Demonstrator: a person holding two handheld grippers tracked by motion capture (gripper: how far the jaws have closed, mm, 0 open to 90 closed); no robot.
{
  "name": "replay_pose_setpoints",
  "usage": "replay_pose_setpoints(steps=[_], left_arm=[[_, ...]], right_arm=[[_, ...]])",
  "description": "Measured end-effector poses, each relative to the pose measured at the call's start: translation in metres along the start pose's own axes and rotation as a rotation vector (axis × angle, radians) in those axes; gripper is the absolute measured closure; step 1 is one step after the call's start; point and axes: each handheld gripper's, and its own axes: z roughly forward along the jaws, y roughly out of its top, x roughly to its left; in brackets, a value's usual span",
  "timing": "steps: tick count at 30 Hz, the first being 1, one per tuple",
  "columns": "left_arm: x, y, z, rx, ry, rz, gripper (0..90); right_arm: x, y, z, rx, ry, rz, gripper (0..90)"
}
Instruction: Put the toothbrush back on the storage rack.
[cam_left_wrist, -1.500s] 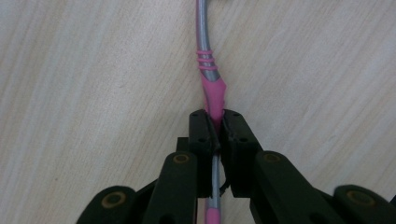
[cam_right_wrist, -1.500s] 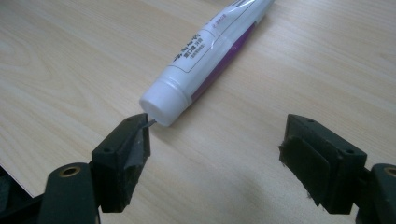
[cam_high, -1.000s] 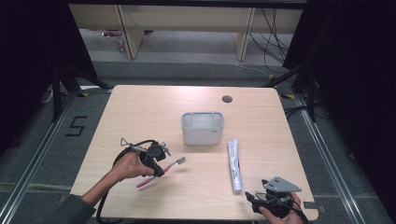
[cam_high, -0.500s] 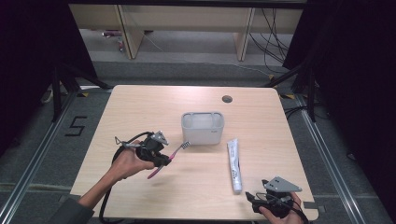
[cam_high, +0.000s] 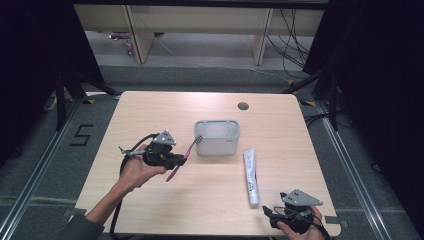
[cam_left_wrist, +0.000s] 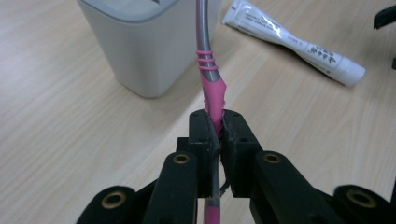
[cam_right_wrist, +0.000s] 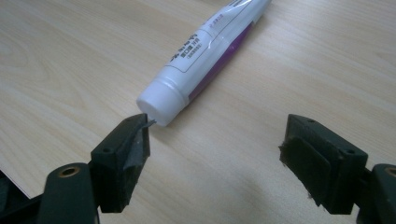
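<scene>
My left gripper is shut on a pink and grey toothbrush. It holds the brush above the table, with the bristle head at the rim of a grey rectangular cup. A white toothpaste tube lies flat to the right of the cup. My right gripper stands open near the table's front edge. The tube's cap end lies just beyond its left jaw.
The wooden table has a round cable hole near its far edge. Dark stands and cables flank the table on both sides. A wooden shelf unit stands on the floor beyond it.
My left gripper has lifted the toothbrush off the table and carried it up and to the right, towards the grey cup. The right gripper has stayed still.
</scene>
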Motion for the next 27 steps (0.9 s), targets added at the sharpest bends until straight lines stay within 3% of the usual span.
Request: replay_pose_setpoints(steps=[1, 6, 7, 10, 11, 16, 18, 19, 24, 25, 27], left_arm=[[0.0, 0.0, 0.0, 0.0, 0.0, 0.0, 82.9], [0.001, 0.007, -0.002, -0.089, 0.017, -0.026, 82.8], [0.003, 0.009, -0.003, -0.086, 0.017, -0.008, 82.8], [0.004, 0.014, -0.004, -0.147, 0.04, -0.044, 82.8], [0.006, 0.015, -0.005, -0.144, 0.037, -0.035, 82.9], [0.007, 0.023, -0.007, -0.204, 0.051, -0.059, 82.9], [0.008, 0.027, -0.006, -0.233, 0.033, -0.07, 82.8], [0.007, 0.028, -0.006, -0.237, 0.046, -0.071, 82.8], [0.008, 0.038, -0.004, -0.279, 0.056, -0.078, 82.8], [0.009, 0.042, -0.005, -0.282, 0.055, -0.085, 82.8], [0.009, 0.045, -0.004, -0.307, 0.05, -0.092, 82.8]], right_arm=[[0.0, 0.0, 0.0, 0.0, 0.0, 0.0, 23.8], [0.0, 0.0, 0.0, -0.001, -0.008, -0.007, 23.8], [0.0, 0.0, 0.0, -0.002, -0.009, -0.007, 23.8], [0.0, 0.0, 0.0, 0.004, -0.008, 0.0, 23.8], [-0.001, 0.0, 0.0, -0.001, -0.012, -0.019, 23.8], [0.0, -0.001, 0.0, -0.001, -0.009, 0.002, 23.8], [0.0, 0.0, 0.0, -0.003, -0.009, -0.002, 23.8], [-0.001, 0.0, 0.0, -0.004, -0.011, -0.017, 23.8], [0.0, 0.0, 0.0, -0.004, -0.006, 0.003, 23.8], [-0.002, -0.001, 0.0, -0.005, -0.015, -0.027, 23.8], [-0.002, -0.001, 0.0, -0.009, -0.015, -0.028, 23.8]])
